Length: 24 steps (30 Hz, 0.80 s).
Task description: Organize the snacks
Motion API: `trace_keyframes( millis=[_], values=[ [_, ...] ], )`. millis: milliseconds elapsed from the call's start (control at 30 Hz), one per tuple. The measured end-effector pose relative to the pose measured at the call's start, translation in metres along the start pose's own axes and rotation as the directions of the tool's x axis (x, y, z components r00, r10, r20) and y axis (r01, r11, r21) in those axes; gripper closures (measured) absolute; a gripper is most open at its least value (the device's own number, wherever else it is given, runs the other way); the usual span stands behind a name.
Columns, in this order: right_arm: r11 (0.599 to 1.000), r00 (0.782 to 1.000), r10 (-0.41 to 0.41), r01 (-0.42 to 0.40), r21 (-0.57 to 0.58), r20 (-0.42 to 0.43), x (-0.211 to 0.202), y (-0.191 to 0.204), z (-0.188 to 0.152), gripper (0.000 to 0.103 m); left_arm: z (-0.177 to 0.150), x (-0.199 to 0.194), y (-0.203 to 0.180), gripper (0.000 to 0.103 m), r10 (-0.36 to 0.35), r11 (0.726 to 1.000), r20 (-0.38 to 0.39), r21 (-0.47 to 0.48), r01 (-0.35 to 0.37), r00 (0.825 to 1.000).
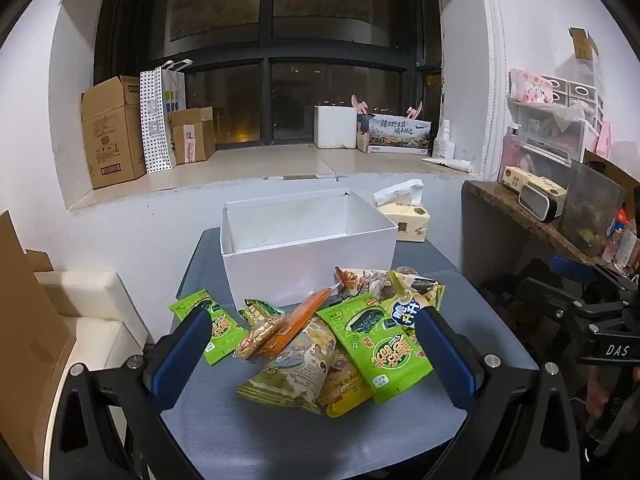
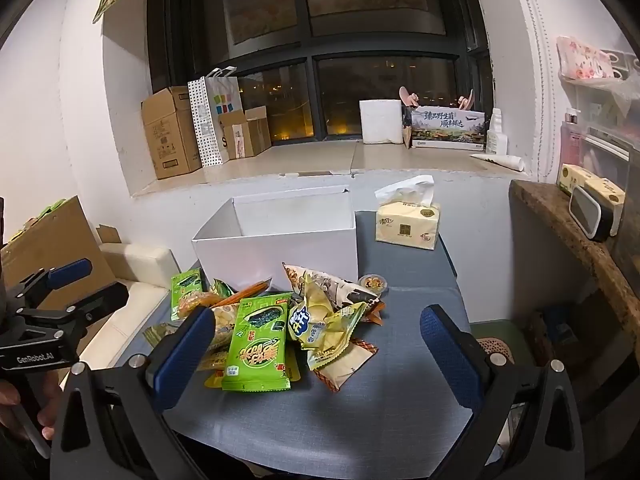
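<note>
- The left gripper (image 1: 312, 344) is spread wide, its blue pads (image 1: 182, 354) apart on either side of the snack pile with nothing pinched between them; it hangs above the table, tilted down toward the packets.
- The right gripper (image 2: 316, 344) is spread just as wide and holds nothing, hovering over the near part of the grey table (image 2: 400, 400).
- In the right view the left tool shows at the left edge, with a hand (image 2: 24, 408) wrapped round its handle.
- Between the grippers lies the heap of snacks (image 1: 320, 344): a green seaweed packet (image 2: 258, 344) on top near the front, another green packet (image 1: 212, 326) off to the left side, an orange stick pack (image 1: 296, 322) leaning across the middle, and pale chip bags (image 2: 324, 320) crumpled on the right.
- A small clear cup (image 2: 373, 283) sits just beside the pile's far right.
- Just behind the snacks stands an open white box (image 1: 308, 248), nothing visible inside.
- A yellow tissue pack (image 2: 408, 226) rests at the table's far right corner, beside the box.
- Beyond is a windowsill with cardboard boxes (image 1: 114, 132) and a dotted paper bag (image 1: 156, 120).
</note>
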State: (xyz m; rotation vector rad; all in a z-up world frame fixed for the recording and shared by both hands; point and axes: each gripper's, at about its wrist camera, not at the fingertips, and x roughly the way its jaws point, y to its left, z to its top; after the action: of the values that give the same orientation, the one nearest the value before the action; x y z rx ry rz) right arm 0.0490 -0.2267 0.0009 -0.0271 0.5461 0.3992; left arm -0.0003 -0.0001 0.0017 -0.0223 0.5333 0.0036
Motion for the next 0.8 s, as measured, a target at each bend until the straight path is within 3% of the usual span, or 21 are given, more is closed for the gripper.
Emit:
trace_keyframes(
  millis=[800],
  values=[
    [1.0,1.0,-0.002,0.002,-0.003,-0.006,0.0,0.002,-0.001,0.0,0.001,-0.007,-0.003,0.0,-0.03,0.999,0.005,-0.013,0.03,1.0]
  ],
)
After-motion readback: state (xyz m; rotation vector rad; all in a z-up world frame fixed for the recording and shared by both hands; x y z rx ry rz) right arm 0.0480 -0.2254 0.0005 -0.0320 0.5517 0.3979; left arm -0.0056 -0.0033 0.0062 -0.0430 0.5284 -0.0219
